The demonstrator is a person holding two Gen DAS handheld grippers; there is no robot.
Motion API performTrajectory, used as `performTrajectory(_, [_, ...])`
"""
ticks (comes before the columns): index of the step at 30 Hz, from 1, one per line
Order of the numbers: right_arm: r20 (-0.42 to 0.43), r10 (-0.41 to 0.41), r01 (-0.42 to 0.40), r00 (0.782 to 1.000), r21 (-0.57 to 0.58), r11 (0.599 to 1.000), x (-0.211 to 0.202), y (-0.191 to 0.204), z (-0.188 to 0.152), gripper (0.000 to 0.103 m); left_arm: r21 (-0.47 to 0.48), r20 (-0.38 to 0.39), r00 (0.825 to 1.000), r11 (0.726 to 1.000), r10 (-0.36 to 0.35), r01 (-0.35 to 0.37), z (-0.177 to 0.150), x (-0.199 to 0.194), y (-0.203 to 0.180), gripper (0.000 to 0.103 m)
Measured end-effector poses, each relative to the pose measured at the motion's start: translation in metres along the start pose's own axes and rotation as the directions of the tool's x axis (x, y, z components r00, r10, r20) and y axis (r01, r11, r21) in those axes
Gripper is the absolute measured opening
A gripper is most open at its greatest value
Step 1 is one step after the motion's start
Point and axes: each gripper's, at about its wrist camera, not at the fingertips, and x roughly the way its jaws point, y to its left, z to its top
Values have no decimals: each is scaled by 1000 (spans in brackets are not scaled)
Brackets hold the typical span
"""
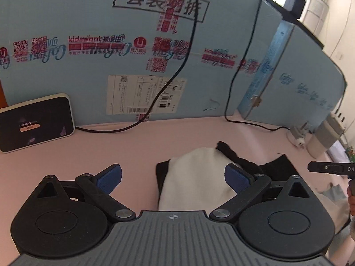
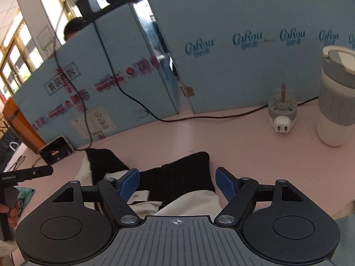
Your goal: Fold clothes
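Both jaws stood apart and empty: the left hand-held gripper [image 1: 173, 178] had the black-and-white garment [image 1: 195, 177] lying bunched on the pink tabletop [image 1: 133, 141] just ahead of its right pad, and the right hand-held gripper [image 2: 177, 182] hung directly over the garment's black section. To fold well, each should probably seize an outer edge, then pull the cloth flat before doubling it, keeping clear of the cable [image 2: 221, 115] beyond.

Pink table [image 2: 199, 133], blue cardboard wall [image 1: 66, 22]; tumbler [image 2: 335, 102], black cables [image 1: 177, 71]
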Motion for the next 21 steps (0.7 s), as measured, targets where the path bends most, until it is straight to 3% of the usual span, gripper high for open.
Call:
performTrajectory(2, [-62,-36,36,997,15,999,26,-12,5,78,-51,-64,998,999,-10,6,2,22,7,100])
performTrajectory(5, [-150,-12,19,989,43,999,56,-28,3,78,-142,-100,992,988,-77,62,-2,41,13,100])
performTrajectory(8, [-139,47,-43,989,31,999,63,-29,0,79,-136,-93,990,986,-109,96,-5,50,4,95])
performTrajectory(9, [-137,59,-57,989,24,998,65,-26,1,77,-119,-91,990,988,-110,98,-5,51,-2,82])
performTrajectory(10, [-129,68,-66,989,18,998,67,-23,2,67,-96,-89,991,991,-99,91,-6,52,-8,71])
performTrajectory(12, [-118,44,-49,992,-35,998,72,-11,-1,47,-56,-93,991,994,-96,91,-7,51,-16,19])
performTrajectory(13, [-109,11,-20,994,-87,996,73,-3,-1,39,-58,-96,990,993,-108,103,-6,51,-16,13])
performTrajectory(15, [-97,-14,0,995,-137,991,72,7,-1,13,-40,-59,993,995,-98,95,-3,42,-13,12])
performTrajectory(18, [-11,-35,32,999,-185,982,58,16,1,10,47,61,998,998,-35,32,6,16,-10,11])
performTrajectory(21, [97,-39,59,995,-216,975,39,19,6,9,79,130,991,996,19,-30,15,-10,-5,11])
